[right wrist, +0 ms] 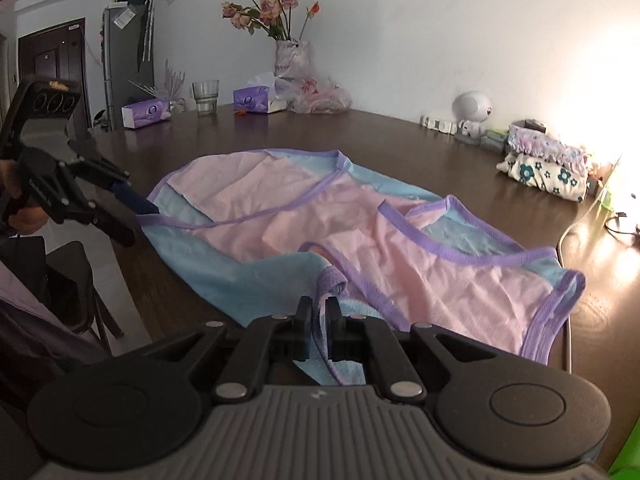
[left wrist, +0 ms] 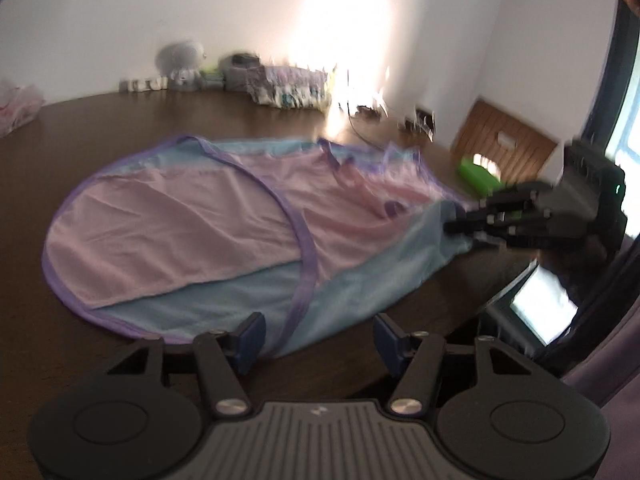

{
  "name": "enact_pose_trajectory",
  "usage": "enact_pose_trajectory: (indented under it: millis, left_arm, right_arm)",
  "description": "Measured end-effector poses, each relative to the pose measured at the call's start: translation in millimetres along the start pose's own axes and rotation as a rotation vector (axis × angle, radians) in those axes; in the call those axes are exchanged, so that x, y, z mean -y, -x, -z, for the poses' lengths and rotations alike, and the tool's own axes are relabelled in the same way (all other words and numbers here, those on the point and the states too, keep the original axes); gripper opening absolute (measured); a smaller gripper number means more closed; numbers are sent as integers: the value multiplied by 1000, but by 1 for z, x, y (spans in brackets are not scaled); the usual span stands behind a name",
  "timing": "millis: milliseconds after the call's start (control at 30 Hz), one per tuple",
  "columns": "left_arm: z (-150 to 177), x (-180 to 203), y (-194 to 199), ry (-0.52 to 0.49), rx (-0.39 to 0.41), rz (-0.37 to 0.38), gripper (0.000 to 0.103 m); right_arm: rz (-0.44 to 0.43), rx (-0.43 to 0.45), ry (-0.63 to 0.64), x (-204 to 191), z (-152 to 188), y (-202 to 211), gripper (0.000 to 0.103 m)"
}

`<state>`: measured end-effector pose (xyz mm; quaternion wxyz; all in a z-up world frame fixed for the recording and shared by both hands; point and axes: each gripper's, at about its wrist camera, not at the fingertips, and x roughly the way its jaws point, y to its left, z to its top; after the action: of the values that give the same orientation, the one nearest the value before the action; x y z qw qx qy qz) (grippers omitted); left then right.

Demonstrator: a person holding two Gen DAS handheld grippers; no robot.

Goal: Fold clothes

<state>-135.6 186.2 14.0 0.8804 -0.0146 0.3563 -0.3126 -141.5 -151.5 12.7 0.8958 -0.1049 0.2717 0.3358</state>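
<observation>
A pink and light-blue garment with purple trim (left wrist: 192, 232) lies spread on the dark wooden table (left wrist: 100, 128). It also shows in the right wrist view (right wrist: 360, 224). My left gripper (left wrist: 318, 338) is open, its blue pads just over the garment's near blue hem. In the right wrist view it (right wrist: 140, 210) sits at the garment's far left corner. My right gripper (right wrist: 318, 326) is shut on the garment's blue edge with purple trim. In the left wrist view it (left wrist: 456, 226) pinches the garment's right end.
Folded floral clothes (right wrist: 544, 164), a small white robot toy (right wrist: 472, 114), a glass (right wrist: 206, 96), tissue boxes (right wrist: 256, 100) and a flower vase (right wrist: 292, 56) line the table's far side. Cables (right wrist: 580, 216) lie at the right. A chair (right wrist: 76, 280) stands by the left edge.
</observation>
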Motion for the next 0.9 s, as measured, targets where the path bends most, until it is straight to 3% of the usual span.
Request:
enact_pose_trajectory:
  millis: [33, 67, 100, 133, 400, 467, 600, 767, 867, 900]
  left_arm:
    - [1, -6, 2, 35, 14, 19, 52]
    - [1, -13, 3, 67, 23, 35, 35]
    - [1, -18, 2, 89, 19, 43, 5]
    - [2, -19, 2, 76, 15, 45, 0]
    - [-16, -20, -1, -98, -6, -7, 0]
    - [-28, -22, 1, -132, 18, -2, 0]
    - [-61, -16, -5, -295, 28, -36, 0]
    - [-104, -26, -39, -422, 6, -48, 0]
    - [-118, -36, -71, -419, -64, -104, 5]
    - [-118, -40, -78, -408, -91, -140, 12]
  right_arm:
    - [1, -5, -5, 0, 1, 0, 6]
    - [6, -13, -5, 0, 1, 1, 7]
    - [13, -22, -2, -1, 2, 0, 7]
    - [20, -33, 1, -1, 2, 0, 7]
    - [37, -34, -11, -4, -1, 1, 7]
    - [47, -8, -26, 1, -6, 3, 7]
    - [54, 18, -59, 15, -18, 2, 7]
    - [85, -8, -47, 31, -37, -14, 7]
    - [172, -39, -54, 37, -46, -35, 10]
    - [222, -37, -56, 38, -48, -41, 19]
